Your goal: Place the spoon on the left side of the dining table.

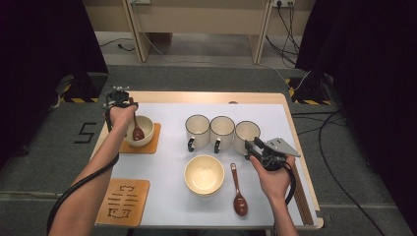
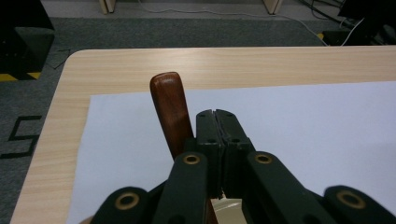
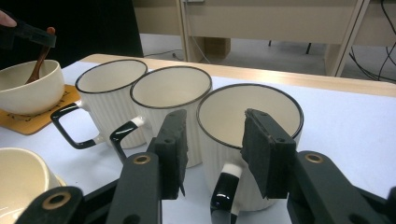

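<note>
From the high view, my left claw (image 1: 129, 110) pinches a spoon (image 1: 137, 131) standing in the bowl (image 1: 143, 137) on its coaster; the second spoon (image 1: 238, 193) lies unplaced. Left gripper view: jaws pressed together, handle beside them. Right gripper view: my right claw (image 3: 215, 149), spread, straddles the nearest mug (image 3: 261, 140)'s handle.

Brown wooden spoon (image 1: 136, 130): glossy, reddish-brown, standing steeply in a cream bowl (image 1: 142, 136), scoop end down inside, handle tip up. Bowl sits on an orange coaster (image 1: 153, 142) at the bench's far left. Right-hand mug (image 3: 243, 140) (last of a row of three): cream, ribbed, dark rim, upright, empty, black-and-white handle facing the near edge.
</note>
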